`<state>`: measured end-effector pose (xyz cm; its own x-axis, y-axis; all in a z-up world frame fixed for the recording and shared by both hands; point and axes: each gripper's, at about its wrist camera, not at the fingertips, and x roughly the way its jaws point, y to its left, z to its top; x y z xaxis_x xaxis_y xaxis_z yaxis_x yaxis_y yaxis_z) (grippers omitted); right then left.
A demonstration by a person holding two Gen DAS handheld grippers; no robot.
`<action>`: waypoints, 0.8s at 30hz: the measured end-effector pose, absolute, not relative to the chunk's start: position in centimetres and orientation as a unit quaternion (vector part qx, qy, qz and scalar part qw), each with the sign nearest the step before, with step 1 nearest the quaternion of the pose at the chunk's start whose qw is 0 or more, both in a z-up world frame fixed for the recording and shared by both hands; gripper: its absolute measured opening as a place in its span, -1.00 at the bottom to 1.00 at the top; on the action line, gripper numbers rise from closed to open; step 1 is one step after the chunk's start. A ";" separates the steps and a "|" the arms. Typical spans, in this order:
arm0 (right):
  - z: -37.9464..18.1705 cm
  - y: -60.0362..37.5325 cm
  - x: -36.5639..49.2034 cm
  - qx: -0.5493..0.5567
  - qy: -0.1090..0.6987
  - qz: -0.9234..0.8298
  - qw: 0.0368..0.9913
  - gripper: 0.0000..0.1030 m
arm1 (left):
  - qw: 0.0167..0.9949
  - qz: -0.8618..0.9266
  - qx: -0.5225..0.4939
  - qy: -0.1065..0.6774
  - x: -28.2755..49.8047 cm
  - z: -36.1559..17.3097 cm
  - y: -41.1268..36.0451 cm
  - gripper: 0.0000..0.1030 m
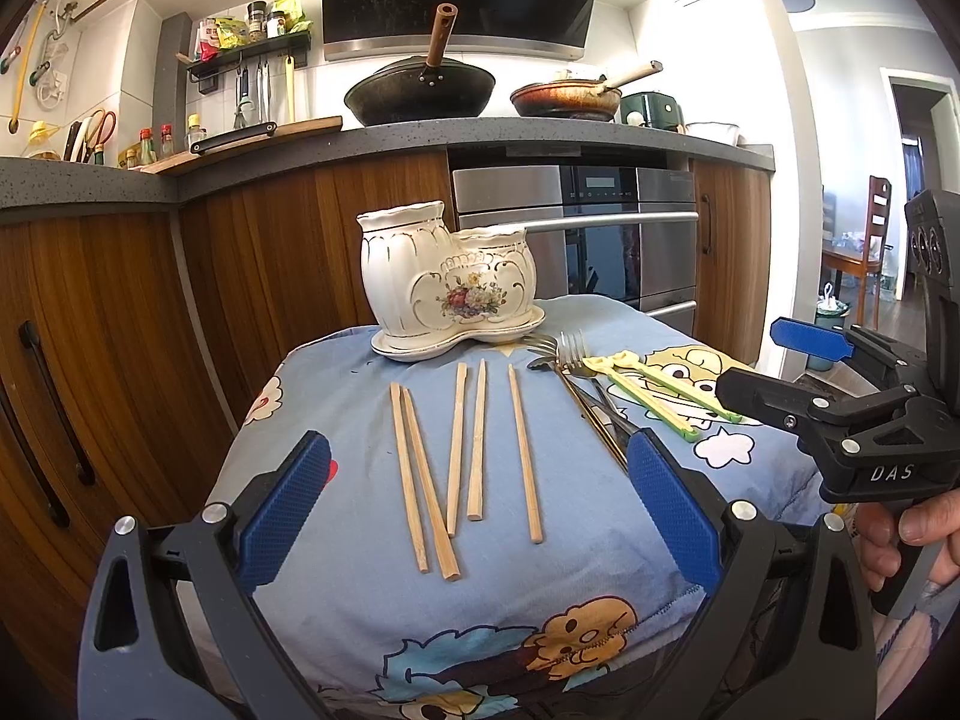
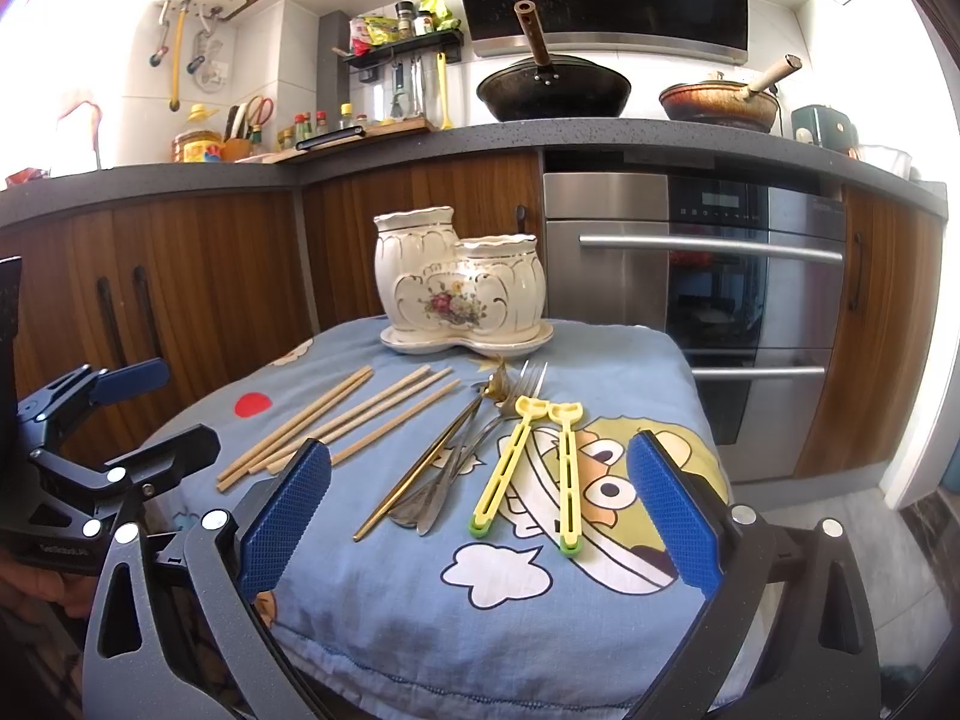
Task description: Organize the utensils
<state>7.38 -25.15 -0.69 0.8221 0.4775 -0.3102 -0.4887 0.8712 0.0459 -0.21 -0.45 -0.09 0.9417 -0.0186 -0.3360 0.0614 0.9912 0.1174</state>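
On the cloth-covered counter (image 1: 360, 630), I have three utensil groups laid out in front of the holder (image 1: 447, 285), a two-cup ceramic piece on its own saucer at the far edge. The layout looks sorted by type, which I judge is meant to let me move one kind at a time.

1. Chopsticks (image 1: 459, 450): five wooden sticks lie flat on the left, roughly parallel, ends toward me. My left gripper (image 1: 474, 507) hangs just above their near ends with its jaws wide apart and nothing between them. The sticks fall inside the span of the jaws, so I judge this arm is lined up for the first pick.

2. Forks (image 2: 474, 438): metal cutlery lies in an overlapping heap at the centre, tines toward the holder. I cannot count the pieces; they cross each other.

3. Clips (image 2: 537, 468): two yellow-green plastic pieces lie side by side on the right, just beside the forks. My right gripper (image 2: 480, 507) hovers near them, jaws likewise wide apart and empty.

The holder stands upright, both cups open at the top; no handles rise above either rim. I judge the task has not started. The taller cup is likely suited to the chopsticks. The soft cloth may let thin sticks sink and roll when pinched.
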 end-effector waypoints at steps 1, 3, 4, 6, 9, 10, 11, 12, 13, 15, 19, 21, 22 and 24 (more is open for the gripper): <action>-0.7 -25.2 7.4 -0.018 0.158 0.253 0.954 0.90 | 0.983 -0.020 0.063 0.169 -0.2 -0.1 -0.4 0.90; -0.7 -25.2 7.4 -0.018 0.158 0.253 0.954 0.90 | 0.983 -0.021 0.064 0.169 -0.2 -0.1 -0.5 0.90; -0.7 -25.1 7.4 -0.018 0.158 0.253 0.954 0.90 | 0.983 -0.021 0.064 0.169 -0.2 -0.1 -0.5 0.90; -0.7 -25.1 7.3 -0.018 0.158 0.253 0.954 0.90 | 0.983 -0.021 0.063 0.169 -0.2 -0.1 -0.5 0.90; -0.7 -25.1 7.4 -0.018 0.157 0.253 0.954 0.90 | 0.983 -0.020 0.064 0.169 -0.2 -0.1 -0.5 0.90; -0.7 -25.2 7.4 -0.018 0.158 0.253 0.954 0.90 | 0.983 -0.021 0.064 0.169 -0.2 -0.1 -0.5 0.90; -0.7 -25.2 7.4 -0.018 0.158 0.253 0.954 0.90 | 0.983 -0.021 0.063 0.169 -0.2 -0.1 -0.5 0.90; -0.7 -25.2 7.4 -0.018 0.157 0.253 0.954 0.90 | 0.983 -0.021 0.063 0.169 -0.2 -0.1 -0.5 0.90; -0.7 -25.1 7.4 -0.018 0.158 0.253 0.954 0.90 | 0.983 -0.021 0.063 0.169 -0.2 -0.1 -0.5 0.90; -0.7 -25.2 7.4 -0.018 0.158 0.253 0.954 0.90 | 0.983 -0.021 0.064 0.170 -0.1 -0.2 -0.6 0.90; -0.7 -25.1 7.4 -0.018 0.158 0.253 0.954 0.90 | 0.983 -0.022 0.064 0.171 -0.1 -0.2 -0.7 0.90; -0.7 -25.2 7.4 -0.018 0.158 0.253 0.954 0.90 | 0.983 -0.024 0.062 0.173 -0.1 -0.3 -0.6 0.90; -0.7 -25.0 7.3 -0.018 0.158 0.253 0.954 0.90 | 0.983 -0.029 0.057 0.174 0.0 -0.3 -0.5 0.90; -0.7 -25.0 7.3 -0.018 0.158 0.252 0.955 0.90 | 0.982 -0.033 0.049 0.177 -0.1 -0.3 -0.3 0.90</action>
<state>7.31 -25.00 -0.74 0.8230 0.4759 -0.3100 -0.4871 0.8722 0.0457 -0.06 -0.29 -0.29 0.9349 -0.0477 -0.3516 0.0827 0.9930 0.0849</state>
